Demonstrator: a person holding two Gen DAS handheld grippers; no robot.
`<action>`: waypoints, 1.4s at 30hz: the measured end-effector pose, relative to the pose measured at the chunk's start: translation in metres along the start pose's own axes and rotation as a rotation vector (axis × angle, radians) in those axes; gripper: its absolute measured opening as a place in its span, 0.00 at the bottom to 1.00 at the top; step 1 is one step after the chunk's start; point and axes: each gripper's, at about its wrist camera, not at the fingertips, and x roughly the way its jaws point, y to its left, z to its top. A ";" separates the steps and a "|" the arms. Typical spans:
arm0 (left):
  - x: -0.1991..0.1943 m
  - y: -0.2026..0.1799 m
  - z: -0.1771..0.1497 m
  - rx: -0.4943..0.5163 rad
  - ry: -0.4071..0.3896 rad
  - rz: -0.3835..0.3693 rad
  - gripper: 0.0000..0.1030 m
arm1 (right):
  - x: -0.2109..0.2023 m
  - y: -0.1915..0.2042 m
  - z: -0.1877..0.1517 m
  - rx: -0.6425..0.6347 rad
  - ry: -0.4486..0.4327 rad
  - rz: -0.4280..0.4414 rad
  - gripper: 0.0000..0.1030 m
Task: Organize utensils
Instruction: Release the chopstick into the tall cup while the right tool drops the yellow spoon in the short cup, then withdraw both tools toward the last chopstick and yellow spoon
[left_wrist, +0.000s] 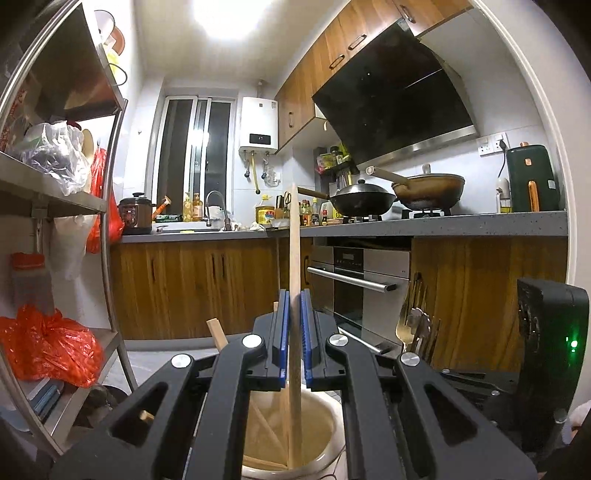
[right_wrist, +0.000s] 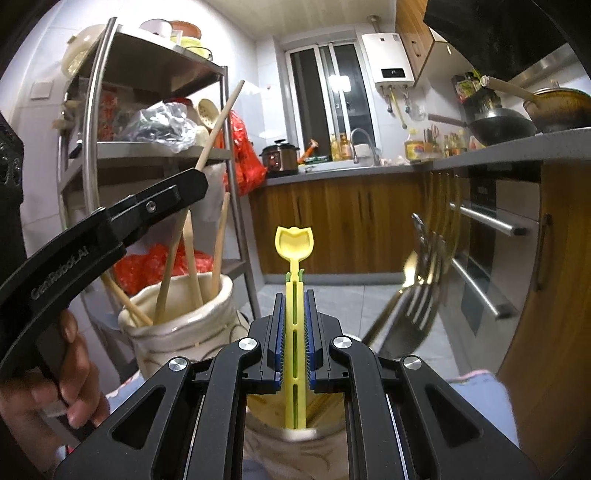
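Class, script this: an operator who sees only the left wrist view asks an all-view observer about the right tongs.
Operator: What are the right tongs holding?
Observer: The right tongs are shut on a yellow plastic spoon, bowl upward.
Operator: Where is its lower end?
Observer: Inside a cream ceramic holder directly beneath those tongs.

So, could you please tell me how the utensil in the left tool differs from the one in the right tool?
The left tool is shut on a plain wooden stick, long and unshaped, while the right tool is shut on a yellow plastic utensil, slotted, with a tulip-shaped end. The stick stands in the cream holder; the yellow one in a second holder. Both stand roughly upright.
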 end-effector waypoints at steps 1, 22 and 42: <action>0.000 0.000 0.000 -0.001 0.000 0.000 0.06 | -0.001 0.000 0.000 -0.003 0.003 0.000 0.10; -0.010 -0.017 0.020 0.086 0.029 0.030 0.08 | -0.029 -0.003 0.007 0.021 -0.016 0.003 0.29; -0.109 -0.031 0.017 0.002 0.151 0.078 0.67 | -0.164 -0.015 0.007 0.085 -0.079 -0.013 0.89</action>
